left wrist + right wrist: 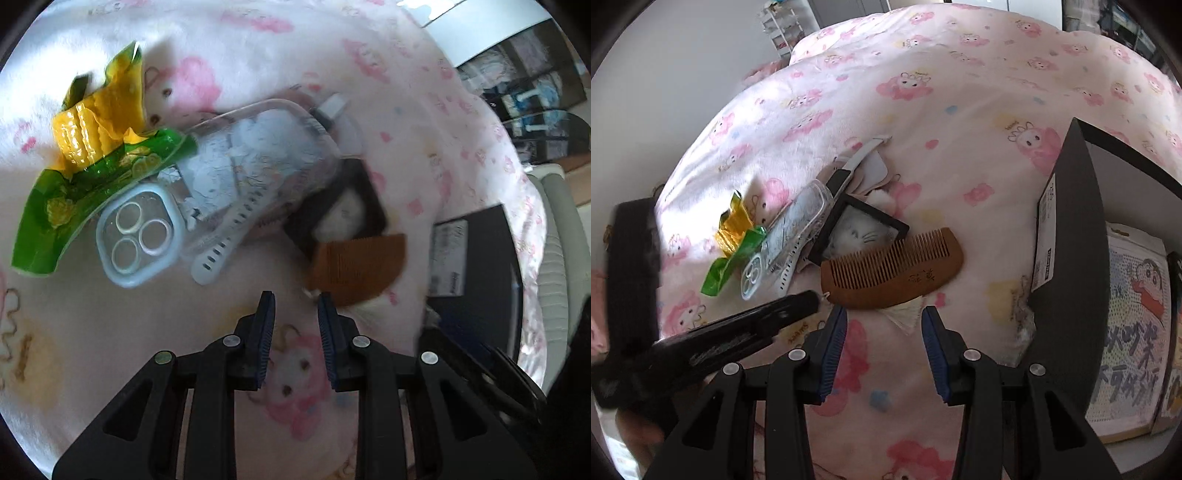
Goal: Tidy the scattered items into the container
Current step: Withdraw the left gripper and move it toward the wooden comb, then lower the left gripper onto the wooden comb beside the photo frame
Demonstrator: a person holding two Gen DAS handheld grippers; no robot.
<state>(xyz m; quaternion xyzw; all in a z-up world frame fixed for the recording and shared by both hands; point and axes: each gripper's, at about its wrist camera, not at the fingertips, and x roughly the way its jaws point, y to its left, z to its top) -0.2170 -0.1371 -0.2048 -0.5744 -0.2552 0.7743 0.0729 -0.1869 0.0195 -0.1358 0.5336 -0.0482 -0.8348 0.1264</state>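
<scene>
On the pink cartoon-print bed cover (960,110), a wooden comb (892,267), clear phone case (207,192), green-yellow wrapper (92,162) and framed cat picture (860,230) lie clustered left of the black container (1071,240), while both hand-held grippers, left (296,295) and right (884,311), hang released and empty.

Bare blanket (886,369) before comb (892,269); black box (1071,258) blocks rt.
</scene>
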